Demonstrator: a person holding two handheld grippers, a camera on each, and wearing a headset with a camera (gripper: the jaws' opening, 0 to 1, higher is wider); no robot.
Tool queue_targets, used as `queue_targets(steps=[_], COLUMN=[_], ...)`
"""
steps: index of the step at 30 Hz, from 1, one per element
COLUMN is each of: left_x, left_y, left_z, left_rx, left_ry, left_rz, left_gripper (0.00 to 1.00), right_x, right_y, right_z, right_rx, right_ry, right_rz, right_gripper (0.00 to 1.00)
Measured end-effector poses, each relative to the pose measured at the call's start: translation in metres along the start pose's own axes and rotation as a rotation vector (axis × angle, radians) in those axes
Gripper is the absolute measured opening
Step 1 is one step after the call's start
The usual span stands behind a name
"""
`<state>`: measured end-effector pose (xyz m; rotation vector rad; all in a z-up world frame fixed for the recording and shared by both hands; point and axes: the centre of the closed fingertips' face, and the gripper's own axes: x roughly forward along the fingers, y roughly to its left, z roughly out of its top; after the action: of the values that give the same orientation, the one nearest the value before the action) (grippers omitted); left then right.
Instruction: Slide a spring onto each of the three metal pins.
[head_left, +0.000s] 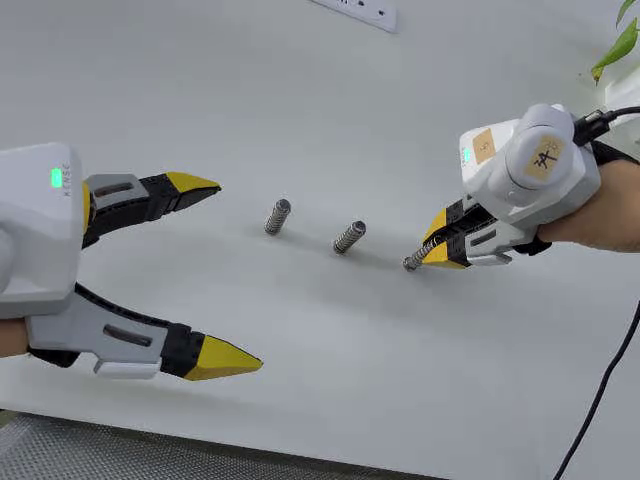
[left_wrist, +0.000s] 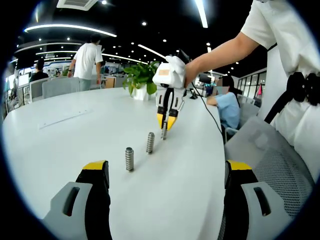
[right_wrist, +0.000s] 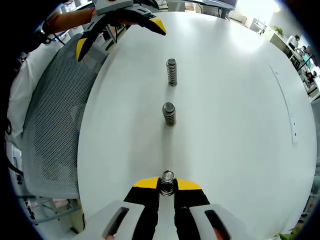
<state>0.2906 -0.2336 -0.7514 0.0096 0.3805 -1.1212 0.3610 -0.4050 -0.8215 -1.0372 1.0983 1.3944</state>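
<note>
The left gripper (head_left: 235, 275) hovers empty, jaws wide apart. Beyond it the first spring (head_left: 277, 216) and middle spring (head_left: 349, 236) stand free on the table (head_left: 300, 100) — the third spring (right_wrist: 168, 177) is pinched between the tips of the right gripper (right_wrist: 167, 186), plainest in its own view; the left gripper view adds a potted plant (left_wrist: 141, 77) behind

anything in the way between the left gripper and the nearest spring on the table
Nothing visible: bare table lies between the open left gripper and the nearest spring. The middle spring stands beyond it, not in the path.
</note>
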Motion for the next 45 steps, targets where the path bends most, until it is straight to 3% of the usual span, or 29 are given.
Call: queue_targets(steps=[13,32,45], left_x=[-0.002,-0.0013,-0.002], left_y=[0.0011,0.0013,0.0], left_z=[-0.0025,-0.0021,-0.0019], left_rx=[-0.003,-0.005,0.004], left_ry=[0.002,0.006,0.015], left_rz=[0.003,0.006,0.006], left_gripper=[0.95,0.94,0.94], right_x=[0.0087,0.0084,0.0045], right_y=[-0.0026,0.0025,0.0013], right_z=[-0.0038,-0.0014,-0.0001], right_rx=[-0.007,0.01,0.021], right_ry=[0.01,0.001,-0.019], right_rz=[0.0,0.003,-0.015], right_gripper=[0.07,0.08,0.16])
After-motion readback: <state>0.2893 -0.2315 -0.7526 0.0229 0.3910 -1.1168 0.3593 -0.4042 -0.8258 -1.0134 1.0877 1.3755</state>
